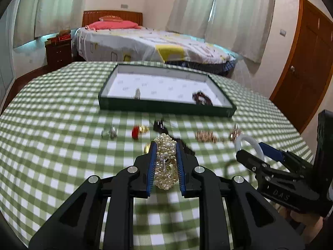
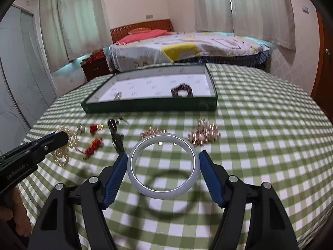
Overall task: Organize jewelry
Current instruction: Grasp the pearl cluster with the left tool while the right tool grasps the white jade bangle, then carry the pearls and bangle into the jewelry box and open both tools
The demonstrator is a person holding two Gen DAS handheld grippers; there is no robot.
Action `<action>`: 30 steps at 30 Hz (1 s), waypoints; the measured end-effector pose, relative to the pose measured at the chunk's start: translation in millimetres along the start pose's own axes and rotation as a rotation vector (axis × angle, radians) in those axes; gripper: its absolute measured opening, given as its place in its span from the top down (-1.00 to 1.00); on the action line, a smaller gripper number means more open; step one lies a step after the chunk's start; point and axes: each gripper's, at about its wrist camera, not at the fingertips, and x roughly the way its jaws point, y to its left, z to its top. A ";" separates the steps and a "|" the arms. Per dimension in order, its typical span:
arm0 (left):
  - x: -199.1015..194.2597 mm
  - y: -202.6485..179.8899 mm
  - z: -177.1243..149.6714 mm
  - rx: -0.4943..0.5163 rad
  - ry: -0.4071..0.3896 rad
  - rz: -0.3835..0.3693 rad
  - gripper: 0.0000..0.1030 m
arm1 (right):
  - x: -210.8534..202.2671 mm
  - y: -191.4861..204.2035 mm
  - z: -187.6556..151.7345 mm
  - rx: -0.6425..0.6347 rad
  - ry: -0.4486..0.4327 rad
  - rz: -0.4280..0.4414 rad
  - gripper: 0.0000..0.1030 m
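Nearest in the left wrist view, the left gripper [image 1: 166,162] has its blue fingers [image 1: 151,166] pinching a bunch of pearl strands [image 1: 166,160], which hangs between them above the counter [image 1: 62,145] with green and white checks. In the right wrist view, the right gripper [image 2: 163,166] holds a pale bangle [image 2: 133,162] across its width; the fingers [image 2: 116,175] stand wide and press on both outer sides of the ring, and its shadow lies on the cloth below it.

Beyond the grippers, small pieces lie loose in a row on the counter: a silver piece [image 1: 109,133], a red and gold piece [image 1: 138,131], a dark piece [image 1: 159,125] and two rose-gold clusters [image 2: 203,136], well apart from each other.

Further back a shallow dark green tray [image 1: 166,108] with a white lining rests on the counter. Inside it a small silver item [image 1: 137,93] is near the front wall, and a dark beaded bracelet [image 1: 200,99] lies toward the right corner.

Behind the counter stands a bed [image 1: 145,43].
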 end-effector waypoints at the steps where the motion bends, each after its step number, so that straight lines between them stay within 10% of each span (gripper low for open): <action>1: -0.4 0.8 6.0 -0.003 -0.011 -0.001 0.64 | -1.3 1.1 5.3 -0.002 -0.011 0.002 -0.33; 30: 132.4 29.2 157.3 0.020 -0.083 0.026 0.64 | 107.0 -6.7 149.3 -0.045 -0.109 -0.036 -0.33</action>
